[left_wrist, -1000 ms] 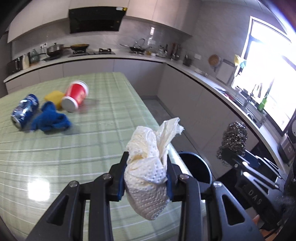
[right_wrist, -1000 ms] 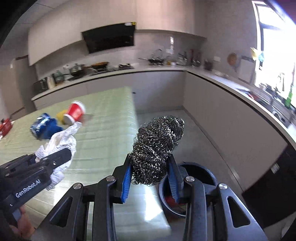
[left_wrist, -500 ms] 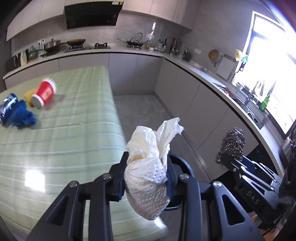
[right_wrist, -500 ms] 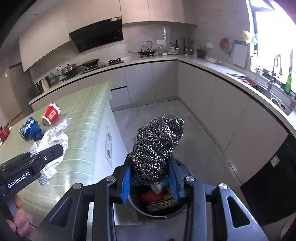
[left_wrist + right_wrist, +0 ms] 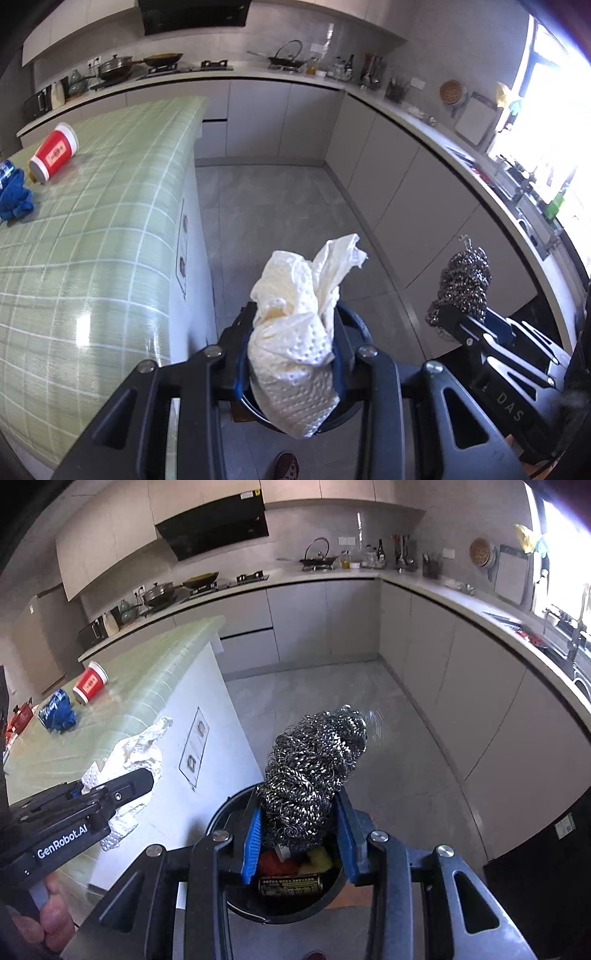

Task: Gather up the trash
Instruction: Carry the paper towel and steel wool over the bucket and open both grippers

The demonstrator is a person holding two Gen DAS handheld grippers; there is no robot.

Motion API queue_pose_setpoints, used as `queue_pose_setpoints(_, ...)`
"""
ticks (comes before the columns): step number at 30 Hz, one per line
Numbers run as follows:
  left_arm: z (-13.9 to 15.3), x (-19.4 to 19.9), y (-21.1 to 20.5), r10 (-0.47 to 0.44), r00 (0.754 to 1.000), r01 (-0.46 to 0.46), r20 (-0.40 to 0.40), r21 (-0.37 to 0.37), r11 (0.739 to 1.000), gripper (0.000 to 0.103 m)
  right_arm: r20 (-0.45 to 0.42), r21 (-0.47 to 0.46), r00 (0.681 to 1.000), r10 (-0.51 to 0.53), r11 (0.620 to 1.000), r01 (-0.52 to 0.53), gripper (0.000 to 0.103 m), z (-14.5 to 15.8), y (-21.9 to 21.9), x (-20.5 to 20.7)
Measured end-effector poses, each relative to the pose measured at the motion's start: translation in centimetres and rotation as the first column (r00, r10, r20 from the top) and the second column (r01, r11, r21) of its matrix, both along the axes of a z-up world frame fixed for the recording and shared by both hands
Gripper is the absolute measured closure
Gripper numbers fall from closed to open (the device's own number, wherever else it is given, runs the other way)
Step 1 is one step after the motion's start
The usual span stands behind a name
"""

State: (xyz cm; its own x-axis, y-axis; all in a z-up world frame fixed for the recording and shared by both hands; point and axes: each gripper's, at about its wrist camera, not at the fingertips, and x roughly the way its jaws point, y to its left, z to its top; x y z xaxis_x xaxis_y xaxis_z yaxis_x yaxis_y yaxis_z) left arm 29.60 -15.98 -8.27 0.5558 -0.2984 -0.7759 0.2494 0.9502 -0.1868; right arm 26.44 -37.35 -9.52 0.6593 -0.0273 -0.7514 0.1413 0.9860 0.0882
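Two upright wads [image 5: 295,347] [image 5: 314,768] over bin [image 5: 221,816]

In my left hand-held gripper [image 5: 291,354], matt black plastic with blue pads, sits crumpled, dimpled white paper towel [image 5: 295,343]. My right hand-held gripper [image 5: 301,834] clamps a shiny, coiled steel wool scourer [image 5: 314,771]. The table [image 5: 92,236] wears a glossy green checked cover; the floor [image 5: 266,206] is smooth grey tile.

Left tongs [image 5: 291,354] clamp paper towel [image 5: 295,343]; right tongs [image 5: 448,325] clamp steel wool [image 5: 465,288].
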Motion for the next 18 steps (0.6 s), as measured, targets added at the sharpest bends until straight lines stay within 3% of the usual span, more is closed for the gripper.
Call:
queue_pose_setpoints(8,-0.3,0.0,-1.0,0.003,1.0,-0.003,-0.001,0.019,1.0,0.067,0.006,-0.003,0.999,0.052,0.999,-0.052,0.065,-0.6,0.4,1.0)
queue_pose_setpoints(14,-1.8,0.6,-1.7,-0.002,0.998,0.004,-0.06,0.035,0.999,0.067,-0.045,0.016,0.998,0.054,0.998,-0.054,0.065,-2.2,0.0,1.3)
queue_pose_setpoints(18,-2.5,1.0,-1.8,0.012,0.995,-0.007,-0.1,0.046,0.999,0.06,-0.066,0.023,0.995,0.077,0.997,-0.075,0.063,-3.0,0.2,1.5)
